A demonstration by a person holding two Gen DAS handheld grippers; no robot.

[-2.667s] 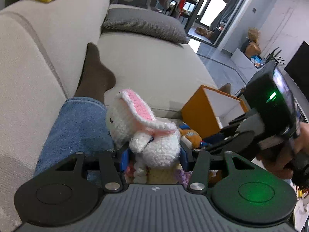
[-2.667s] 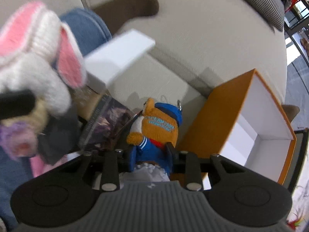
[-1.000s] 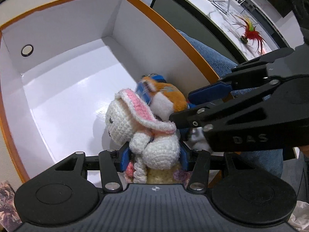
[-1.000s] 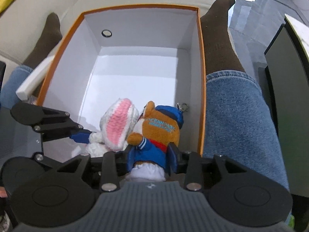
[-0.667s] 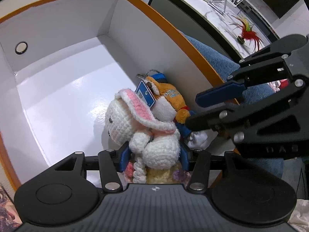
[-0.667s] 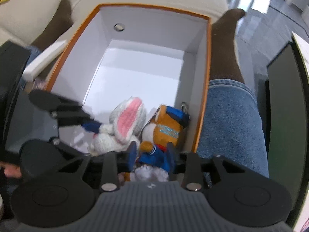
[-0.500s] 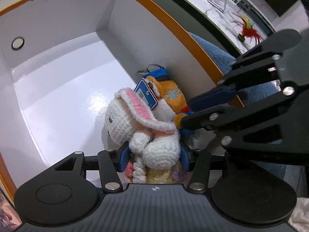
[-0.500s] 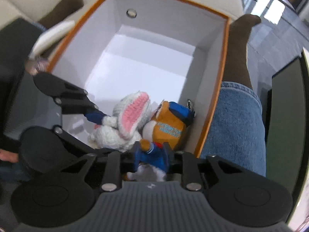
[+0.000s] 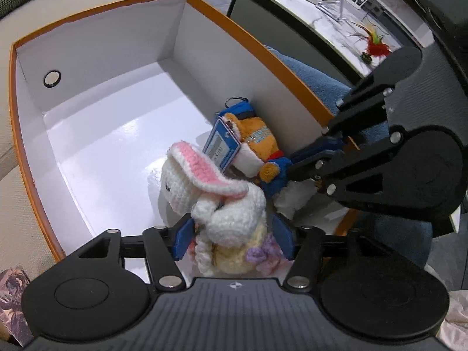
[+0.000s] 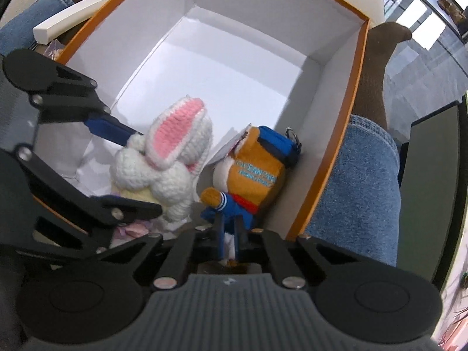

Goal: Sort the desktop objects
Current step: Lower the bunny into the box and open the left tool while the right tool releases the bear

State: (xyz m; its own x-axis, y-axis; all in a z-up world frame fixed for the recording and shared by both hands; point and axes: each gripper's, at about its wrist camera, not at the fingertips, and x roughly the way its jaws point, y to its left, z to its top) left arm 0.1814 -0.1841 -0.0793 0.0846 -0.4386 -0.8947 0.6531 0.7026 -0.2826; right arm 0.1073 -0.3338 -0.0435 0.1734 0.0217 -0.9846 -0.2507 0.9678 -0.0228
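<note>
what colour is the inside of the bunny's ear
Pink, with a white crocheted edge; the bunny's ear shows best in the right wrist view.

The lower body of the white crocheted rabbit (image 9: 216, 201) is hidden behind the gripper housing. Feet of the orange plush bear in blue jacket (image 10: 251, 175) are concealed between the jaws. The patterned purple booklet (image 9: 11, 301) is cropped at the left edge.

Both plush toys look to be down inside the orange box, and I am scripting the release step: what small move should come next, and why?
Probably open the left gripper to release the white crocheted rabbit. It sits low inside the orange, white-lined box, beside the orange plush bear in blue, which the right gripper still pinches narrowly. Whether the rabbit touches the floor is unclear.
</note>
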